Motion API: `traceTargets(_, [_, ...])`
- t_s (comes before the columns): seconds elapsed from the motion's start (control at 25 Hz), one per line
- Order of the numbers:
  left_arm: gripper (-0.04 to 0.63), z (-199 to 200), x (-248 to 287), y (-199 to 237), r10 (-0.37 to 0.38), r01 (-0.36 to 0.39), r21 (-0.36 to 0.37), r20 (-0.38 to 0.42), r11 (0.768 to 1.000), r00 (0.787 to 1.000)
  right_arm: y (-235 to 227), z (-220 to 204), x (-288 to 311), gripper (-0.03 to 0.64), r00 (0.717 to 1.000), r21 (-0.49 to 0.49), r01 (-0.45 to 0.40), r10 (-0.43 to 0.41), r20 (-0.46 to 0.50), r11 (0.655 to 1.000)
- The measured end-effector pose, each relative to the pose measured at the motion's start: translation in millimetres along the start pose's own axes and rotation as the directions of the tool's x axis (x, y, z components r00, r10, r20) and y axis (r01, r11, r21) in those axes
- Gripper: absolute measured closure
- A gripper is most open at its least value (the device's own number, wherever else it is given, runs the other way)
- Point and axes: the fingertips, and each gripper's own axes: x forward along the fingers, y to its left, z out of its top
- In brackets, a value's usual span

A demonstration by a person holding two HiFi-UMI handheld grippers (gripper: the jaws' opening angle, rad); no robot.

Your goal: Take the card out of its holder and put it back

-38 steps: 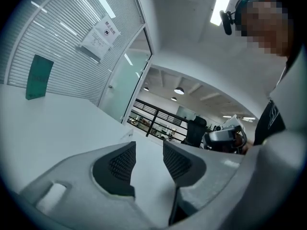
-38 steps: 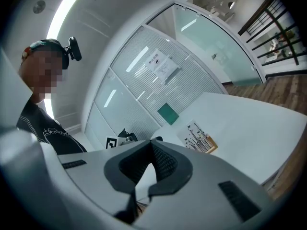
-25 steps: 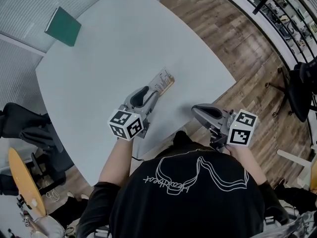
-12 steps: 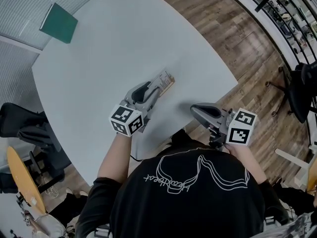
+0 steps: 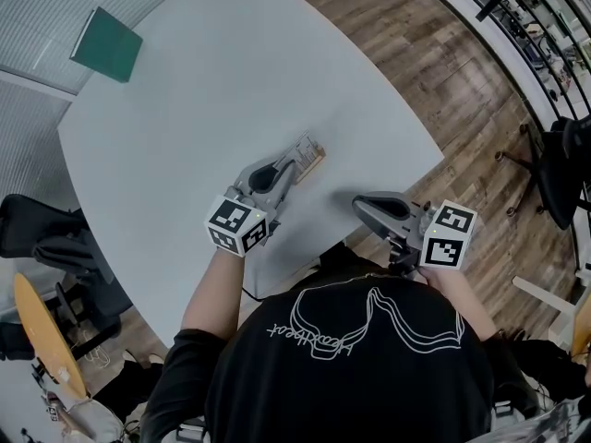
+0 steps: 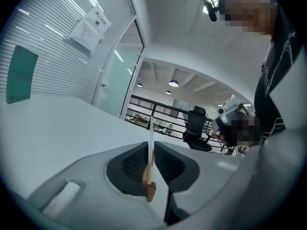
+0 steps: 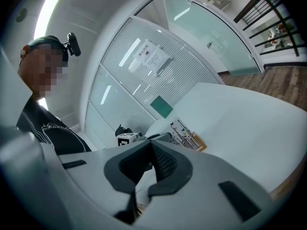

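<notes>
My left hand-held gripper (image 6: 149, 169) has just been closing and pinches the near end of the card (image 6: 150, 147) and its tan holder (image 6: 150, 189), which stand edge-on between the pads. I cannot tell whether the pads bear on the card, the holder or both. My right hand-held gripper (image 7: 149, 158) has its 2 jaws together with nothing between them. It hovers by the front edge of the counter (image 5: 231, 90), well apart from the left one. The card sits in its holder, low over the counter near that front edge, with its far end reaching past the left jaws. A green pad (image 5: 106, 44) lies at the far corner, out of the way. I read this as the opening step: 1 end is pinned and nothing is out yet. Next I would bring the right one across to the free end, open it, take the card alone and draw it straight out along its length. The left must keep the holder firm so the 2 do not travel together.
</notes>
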Motion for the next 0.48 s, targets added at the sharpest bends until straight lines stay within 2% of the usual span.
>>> traceTargets(0.28, [0.565,0.9,-0.3,0.9,0.021,-0.021,0.055,0.002,0.998,1.000,-10.6,-5.1,2.5,0.607,1.000,0.018,0.015,-0.014,-0.013,1.000])
traceTargets(0.48, [0.566,1.1,0.4,0.4,0.019,-0.019,0.062,0.003,0.998,1.000,-15.9,-9.8,3.7,0.607,1.000,0.037,0.023,-0.022,-0.020,0.999])
